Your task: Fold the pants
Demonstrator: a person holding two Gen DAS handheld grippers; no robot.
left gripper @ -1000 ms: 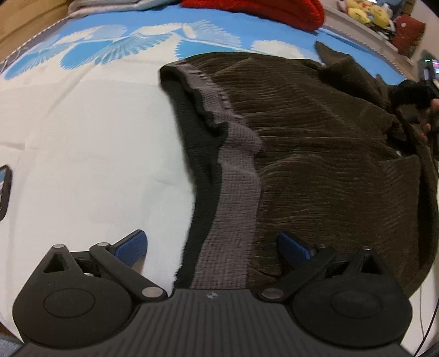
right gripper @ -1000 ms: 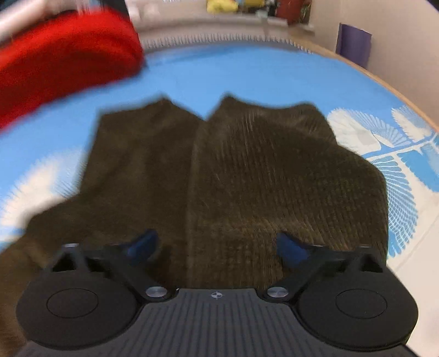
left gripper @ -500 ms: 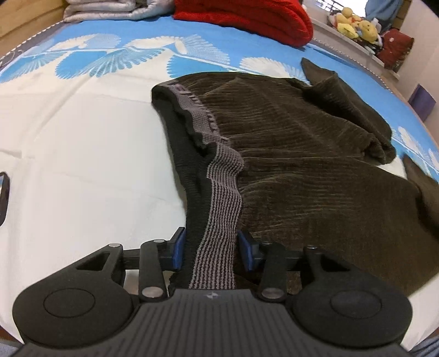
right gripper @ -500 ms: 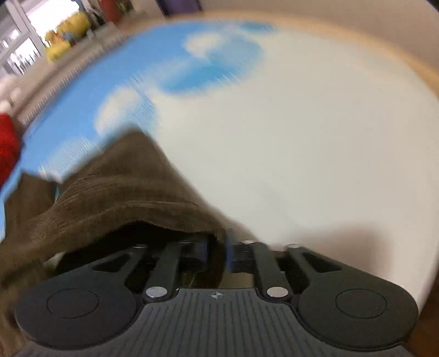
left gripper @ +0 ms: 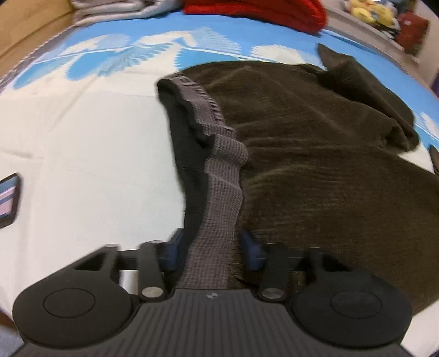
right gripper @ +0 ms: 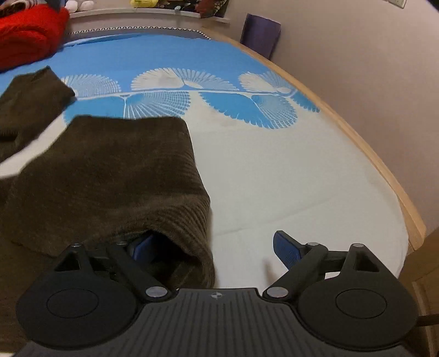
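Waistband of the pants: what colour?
Grey ribbed waistband, on dark brown pants; clearest in left wrist view.

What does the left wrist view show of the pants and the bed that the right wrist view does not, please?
Only the left wrist view shows the grey waistband, pinched between the pads of the left gripper, a grey folded blanket and a screen at the left edge.

Only the right wrist view shows the leg end, the right gripper whose jaws have just been opening, one finger under the cloth, and the bed's wooden edge.

Both show the brown pants, the blue and white sheet and the red blanket.
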